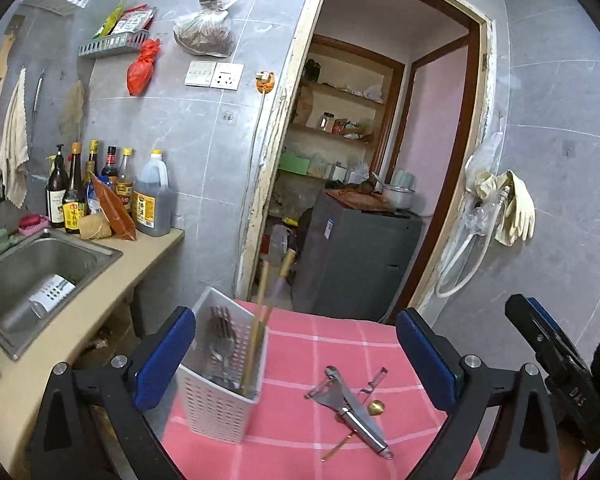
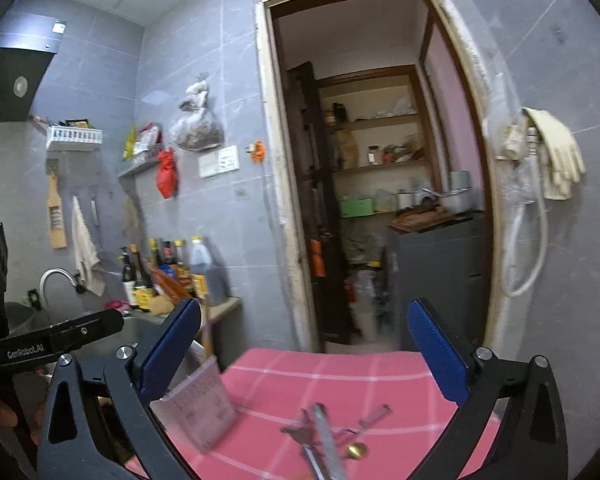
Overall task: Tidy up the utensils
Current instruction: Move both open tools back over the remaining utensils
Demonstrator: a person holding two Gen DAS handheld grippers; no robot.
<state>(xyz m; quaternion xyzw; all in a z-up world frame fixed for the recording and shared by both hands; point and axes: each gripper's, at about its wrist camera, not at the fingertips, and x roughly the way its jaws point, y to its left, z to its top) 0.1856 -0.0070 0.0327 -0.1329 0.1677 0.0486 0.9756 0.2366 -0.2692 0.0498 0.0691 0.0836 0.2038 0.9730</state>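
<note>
- left gripper (image 1: 296, 360) jaws spread wide, holding nothing; right gripper (image 2: 304, 360) likewise.
- white perforated plastic utensil holder (image 1: 220, 396) by the left jaw already holds spoons and wooden chopsticks (image 1: 258, 320).
- steel can opener (image 1: 352, 412) and small brass spoon (image 1: 376, 407) lie between the jaws, unsorted.

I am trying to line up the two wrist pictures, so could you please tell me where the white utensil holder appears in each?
Left wrist view: the white utensil holder stands left of centre on the pink cloth, inside the left finger, holding spoons and chopsticks.
Right wrist view: the holder is blurred, at lower left beside the left finger.
Shared landmark: the doorway behind the table.
</note>
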